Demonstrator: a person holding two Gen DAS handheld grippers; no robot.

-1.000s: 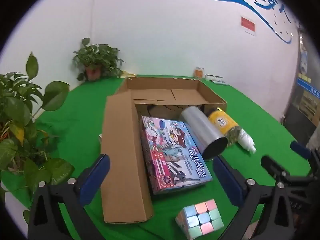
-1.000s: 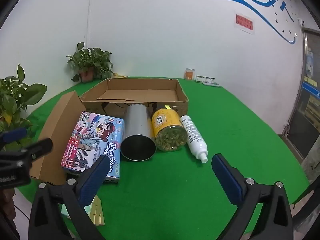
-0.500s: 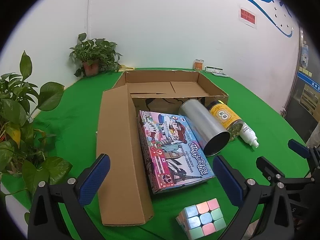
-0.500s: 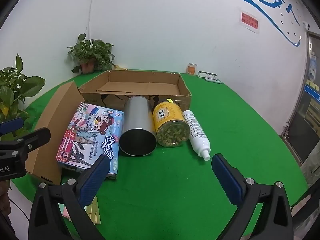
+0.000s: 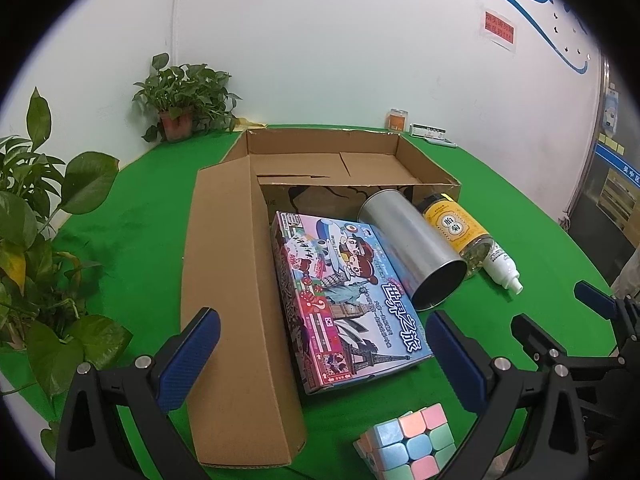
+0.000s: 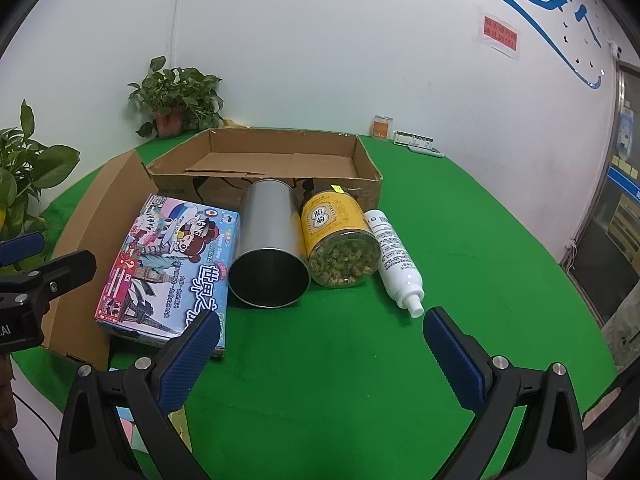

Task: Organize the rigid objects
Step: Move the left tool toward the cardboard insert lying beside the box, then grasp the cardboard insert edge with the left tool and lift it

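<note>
An open cardboard box (image 5: 336, 160) (image 6: 280, 160) lies at the back of the green table, its long flap (image 5: 228, 292) folded out toward me. In front of it lie a colourful game box (image 5: 344, 296) (image 6: 172, 268), a silver metal can (image 5: 412, 248) (image 6: 272, 248) on its side, a yellow-labelled jar (image 5: 456, 228) (image 6: 340, 240) and a white bottle (image 5: 504, 268) (image 6: 396, 256). A pastel cube (image 5: 408, 444) sits nearest me. My left gripper (image 5: 320, 360) is open above the flap and game box. My right gripper (image 6: 320, 356) (image 5: 560, 320) is open over bare cloth before the can.
Potted plants stand at the back left (image 5: 180, 104) and at the left edge (image 5: 36, 220). A small orange jar (image 5: 398, 120) and a white card holder (image 5: 430, 132) sit by the wall. The table edge (image 6: 560, 280) curves away at the right.
Both grippers have tilted slightly, so the box and objects sit a little lower and closer in view. Nothing on the table has moved. Both grippers stay open.
</note>
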